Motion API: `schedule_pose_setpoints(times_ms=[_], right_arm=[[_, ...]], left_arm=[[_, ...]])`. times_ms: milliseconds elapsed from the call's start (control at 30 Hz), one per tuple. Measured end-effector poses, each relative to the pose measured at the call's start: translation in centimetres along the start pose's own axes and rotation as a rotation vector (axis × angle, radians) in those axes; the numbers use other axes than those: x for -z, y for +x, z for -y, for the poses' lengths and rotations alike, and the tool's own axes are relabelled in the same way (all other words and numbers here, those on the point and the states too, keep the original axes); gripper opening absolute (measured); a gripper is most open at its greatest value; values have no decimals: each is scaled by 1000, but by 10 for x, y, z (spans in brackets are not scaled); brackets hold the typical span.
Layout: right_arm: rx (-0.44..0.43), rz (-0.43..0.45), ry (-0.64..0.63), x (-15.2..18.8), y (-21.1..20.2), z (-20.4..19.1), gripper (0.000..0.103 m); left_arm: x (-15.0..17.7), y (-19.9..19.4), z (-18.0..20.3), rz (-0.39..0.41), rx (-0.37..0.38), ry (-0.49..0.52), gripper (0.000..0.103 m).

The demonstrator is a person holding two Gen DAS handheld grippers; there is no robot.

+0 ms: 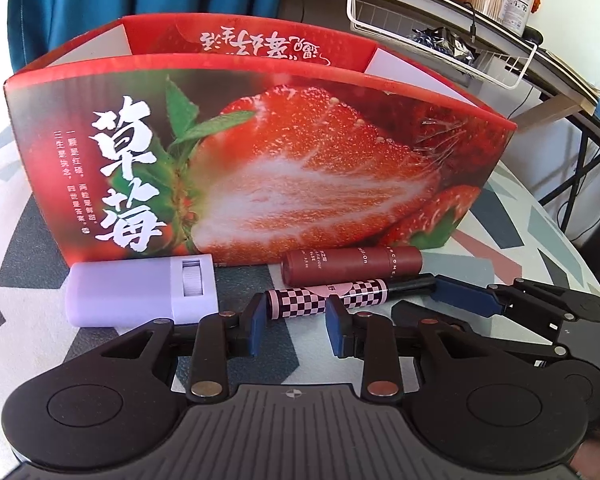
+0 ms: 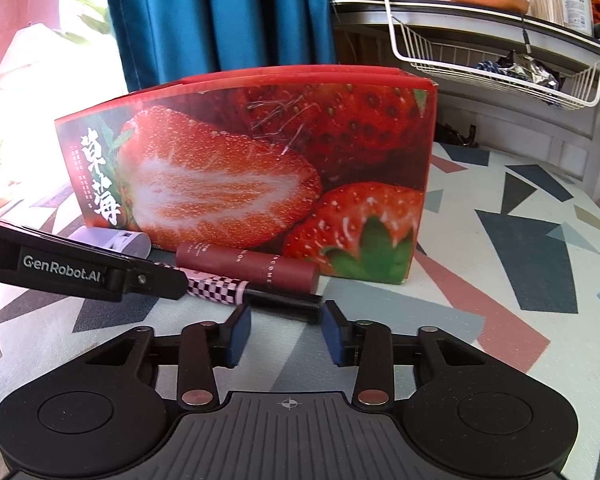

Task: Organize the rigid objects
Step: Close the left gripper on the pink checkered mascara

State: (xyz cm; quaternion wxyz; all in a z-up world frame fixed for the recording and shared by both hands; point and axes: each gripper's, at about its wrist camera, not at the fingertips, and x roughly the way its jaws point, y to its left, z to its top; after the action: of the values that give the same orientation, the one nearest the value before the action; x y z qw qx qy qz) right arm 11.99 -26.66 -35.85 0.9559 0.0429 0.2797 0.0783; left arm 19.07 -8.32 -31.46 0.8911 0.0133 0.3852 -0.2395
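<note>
A pink-and-black checkered pen (image 1: 356, 296) with a black cap (image 2: 284, 304) lies on the patterned tablecloth, in front of a red strawberry-print box (image 1: 260, 140). My left gripper (image 1: 295, 312) is shut on the pen's checkered left part, and in the right wrist view its tip (image 2: 180, 280) covers that end. My right gripper (image 2: 286, 314) has its blue pads against the black cap, one at each side. It reaches in from the right in the left wrist view (image 1: 440, 300). A maroon tube (image 1: 352, 266) and a lilac case (image 1: 136, 296) lie against the box.
The open-topped box (image 2: 240, 152) stands upright just behind the objects. The tablecloth (image 2: 500, 240) stretches to the right of it. A white wire basket (image 2: 500, 64) hangs under a cluttered shelf at the back right. A blue curtain (image 2: 220, 8) hangs behind.
</note>
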Motion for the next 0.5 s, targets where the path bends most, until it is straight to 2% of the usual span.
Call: schedule_pose_setpoints(times_ms=[100, 400, 500], right_arm=[[-7, 0, 4, 0, -2, 0, 27], [-54, 17, -76, 0, -13, -13, 25], [-52, 41, -108, -2, -18, -19, 25]], left_arm=[[5, -5, -2, 6, -8, -14, 34], [23, -29, -8, 16, -37, -40, 34], [22, -39, -8, 46, -42, -37, 34]])
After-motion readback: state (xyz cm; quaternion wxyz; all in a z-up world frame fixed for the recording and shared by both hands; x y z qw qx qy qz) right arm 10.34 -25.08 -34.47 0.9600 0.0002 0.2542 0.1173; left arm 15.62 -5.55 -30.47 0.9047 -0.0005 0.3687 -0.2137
